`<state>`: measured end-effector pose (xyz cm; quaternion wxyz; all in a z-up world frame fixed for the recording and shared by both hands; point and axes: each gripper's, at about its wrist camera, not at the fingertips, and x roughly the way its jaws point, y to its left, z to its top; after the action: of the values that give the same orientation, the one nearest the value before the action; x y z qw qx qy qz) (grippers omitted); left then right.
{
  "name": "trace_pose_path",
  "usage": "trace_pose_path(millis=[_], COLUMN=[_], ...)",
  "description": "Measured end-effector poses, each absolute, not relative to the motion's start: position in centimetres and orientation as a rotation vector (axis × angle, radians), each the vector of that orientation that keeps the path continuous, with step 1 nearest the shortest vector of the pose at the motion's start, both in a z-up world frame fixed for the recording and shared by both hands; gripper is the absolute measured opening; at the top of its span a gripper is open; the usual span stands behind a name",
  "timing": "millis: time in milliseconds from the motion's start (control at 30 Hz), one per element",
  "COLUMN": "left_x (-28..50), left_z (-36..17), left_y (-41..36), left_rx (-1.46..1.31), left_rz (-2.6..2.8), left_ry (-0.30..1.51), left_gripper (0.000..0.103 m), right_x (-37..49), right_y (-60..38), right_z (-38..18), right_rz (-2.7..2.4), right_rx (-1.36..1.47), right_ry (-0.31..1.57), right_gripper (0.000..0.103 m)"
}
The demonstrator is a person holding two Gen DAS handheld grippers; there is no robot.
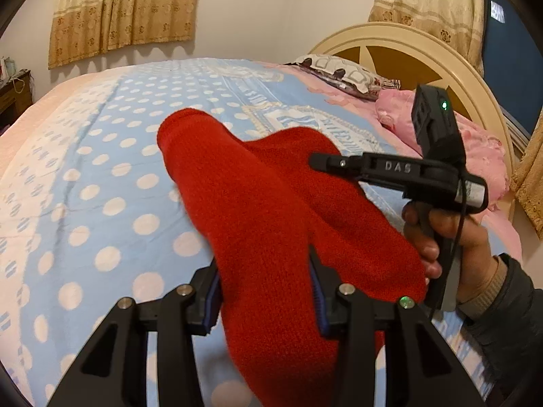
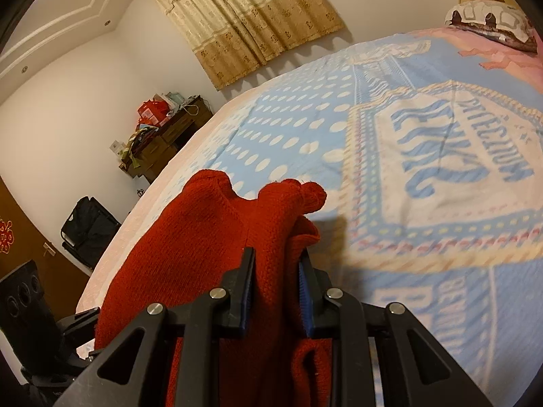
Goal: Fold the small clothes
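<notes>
A red knitted garment (image 1: 258, 203) is held up over the blue polka-dot bedspread (image 1: 101, 176). My left gripper (image 1: 266, 271) is shut on one part of it, the fabric draped forward between the fingers. My right gripper (image 2: 276, 264) is shut on a bunched edge of the same red garment (image 2: 210, 237), which hangs to the left. In the left wrist view the right gripper's body (image 1: 400, 169) and the hand holding it show at the right, over the garment.
The bed's cream headboard (image 1: 424, 51) with patterned pillow (image 1: 339, 71) and pink pillow (image 1: 475, 142) lies far right. A dark wooden cabinet (image 2: 163, 142) with clutter and a black bag (image 2: 88, 227) stand beyond the bed's left side. Curtains hang on the back wall.
</notes>
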<state>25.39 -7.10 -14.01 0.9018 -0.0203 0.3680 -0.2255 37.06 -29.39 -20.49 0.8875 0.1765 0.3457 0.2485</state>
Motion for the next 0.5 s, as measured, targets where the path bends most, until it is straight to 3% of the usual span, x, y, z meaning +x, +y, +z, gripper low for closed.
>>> trace_pose_path(millis=[500], left_x=[21.9], left_z=[-13.3], left_y=[-2.3], left_rx=[-0.047], left_rz=[-0.422], left_ry=[0.729], left_gripper=[0.044], right_x=[33.5], right_y=[-23.0], right_z=[-19.0], right_rz=[0.584], right_rx=[0.361], right_ry=[0.708], right_gripper=[0.023])
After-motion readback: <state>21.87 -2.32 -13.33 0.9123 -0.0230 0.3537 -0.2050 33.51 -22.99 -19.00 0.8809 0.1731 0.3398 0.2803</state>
